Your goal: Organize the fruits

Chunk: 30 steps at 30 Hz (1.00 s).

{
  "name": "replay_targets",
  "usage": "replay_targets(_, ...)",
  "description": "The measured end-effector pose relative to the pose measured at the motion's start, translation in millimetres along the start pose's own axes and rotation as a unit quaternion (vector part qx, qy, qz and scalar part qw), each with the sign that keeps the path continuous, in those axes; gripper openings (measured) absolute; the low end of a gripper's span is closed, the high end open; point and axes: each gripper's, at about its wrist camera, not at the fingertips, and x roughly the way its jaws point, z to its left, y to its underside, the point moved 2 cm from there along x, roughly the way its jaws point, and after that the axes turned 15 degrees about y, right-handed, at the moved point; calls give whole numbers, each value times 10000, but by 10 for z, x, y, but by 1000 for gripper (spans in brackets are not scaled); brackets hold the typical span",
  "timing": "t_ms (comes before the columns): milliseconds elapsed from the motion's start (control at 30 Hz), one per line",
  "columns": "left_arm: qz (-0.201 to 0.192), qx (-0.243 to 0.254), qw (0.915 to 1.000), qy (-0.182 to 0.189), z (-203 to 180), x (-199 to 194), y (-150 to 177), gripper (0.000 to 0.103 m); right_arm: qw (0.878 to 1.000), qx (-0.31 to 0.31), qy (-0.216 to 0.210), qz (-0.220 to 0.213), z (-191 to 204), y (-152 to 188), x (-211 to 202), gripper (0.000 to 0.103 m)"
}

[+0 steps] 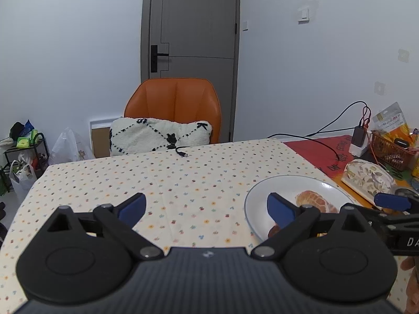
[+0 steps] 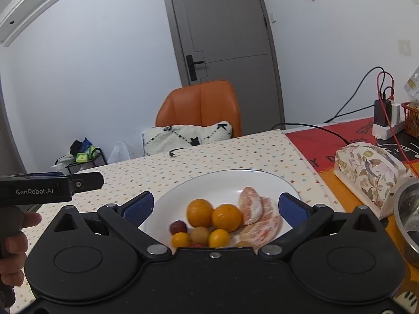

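A white plate (image 2: 222,180) rests on the dotted tablecloth and carries two oranges (image 2: 226,217), peeled pomelo segments (image 2: 258,217), small yellow fruits (image 2: 218,237) and a dark red one (image 2: 178,227). My right gripper (image 2: 216,206) hangs above the plate's near side, open, its blue pads (image 2: 138,206) wide apart with nothing pressed between them. In the left wrist view the same plate (image 1: 256,196) lies to the right with a pomelo segment (image 1: 314,200) showing. My left gripper (image 1: 207,206) is open over the cloth, its right pad over the plate's left edge.
An orange chair (image 1: 174,104) with a white cushion (image 1: 159,136) stands at the table's far side. To the right lie a floral tissue box (image 2: 371,172), a steel bowl (image 2: 408,217), a power strip with cables (image 2: 385,125) and a basket (image 1: 390,149). A hand (image 2: 13,246) holds the left gripper.
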Motion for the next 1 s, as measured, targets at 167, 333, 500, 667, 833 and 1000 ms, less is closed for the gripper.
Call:
replay_targets(167, 49, -85, 9999, -69, 75, -197, 13, 100, 9999, -100, -55, 62, 134, 4, -121, 103)
replay_targets(333, 186, -209, 9993, -227, 201, -402, 27, 101, 9996, -218, -130, 139, 270, 32, -243, 103)
replay_targets(500, 246, -365, 9985, -337, 324, -627, 57, 101, 9992, -274, -269, 129, 394, 29, -387, 103)
replay_targets(667, 246, -349, 9980, -474, 374, -841, 83, 101, 9983, -335, -449, 142, 507, 17, -551, 103)
replay_targets(833, 338, -251, 9976, -545, 347, -1030, 124, 103, 9972, -347, -650, 153, 589, 1, -770, 103)
replay_targets(1000, 370, -187, 9976, -561, 281, -1205, 170, 103, 9970, -459, -629, -17, 658, -4, -997, 103)
